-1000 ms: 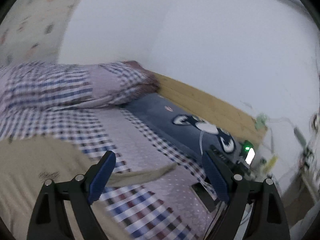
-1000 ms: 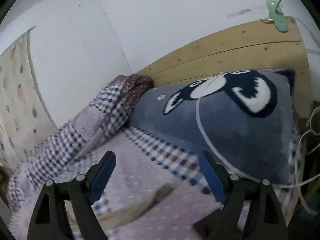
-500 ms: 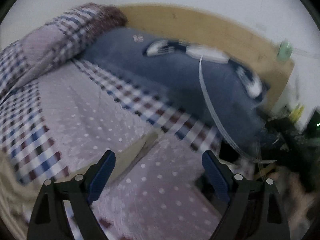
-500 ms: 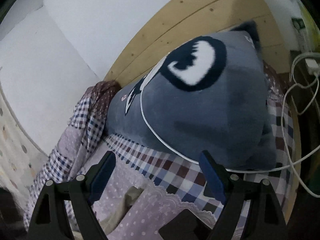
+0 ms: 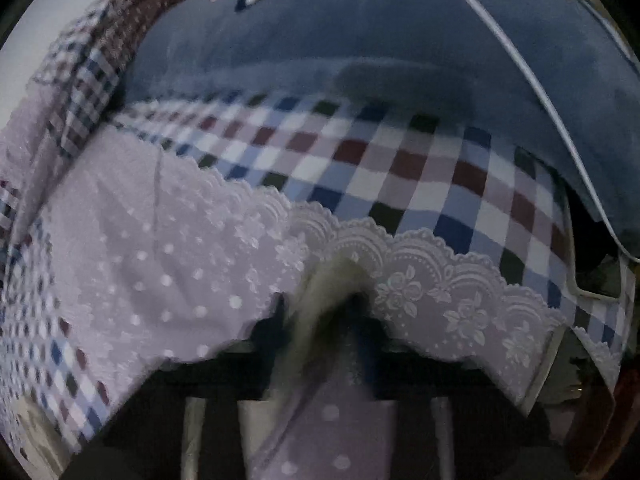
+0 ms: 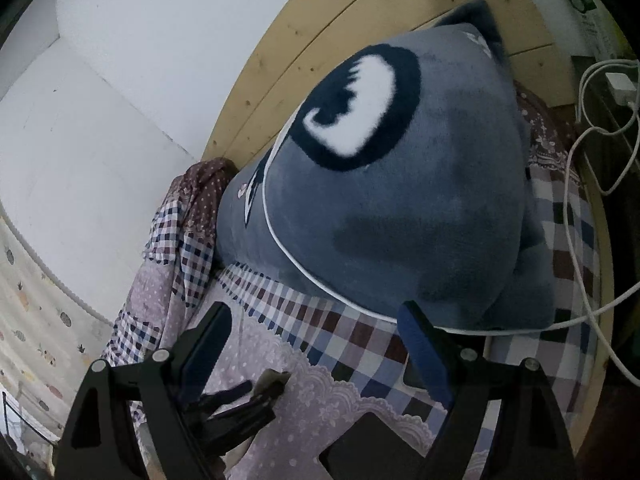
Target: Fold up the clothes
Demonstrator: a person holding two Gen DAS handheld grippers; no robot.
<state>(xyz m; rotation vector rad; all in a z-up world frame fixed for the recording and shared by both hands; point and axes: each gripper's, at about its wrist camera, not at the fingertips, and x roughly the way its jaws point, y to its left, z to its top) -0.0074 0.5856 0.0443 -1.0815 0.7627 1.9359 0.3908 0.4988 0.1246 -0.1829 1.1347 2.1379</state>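
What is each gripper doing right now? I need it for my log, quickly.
Left gripper: shut on the beige garment.
Right gripper: open, holding nothing.

One pillow (image 6: 400,200), perhaps one garment (image 5: 332,280).

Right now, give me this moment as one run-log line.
left gripper: shut on beige cloth | right gripper: open, empty, above bedspread | blue pillow: behind, untouched | fold: not yet made

plush matt pillow (image 6: 400,208), lace-edged dotted cotton sheet (image 5: 168,256), bare knotty wooden headboard (image 6: 320,40)
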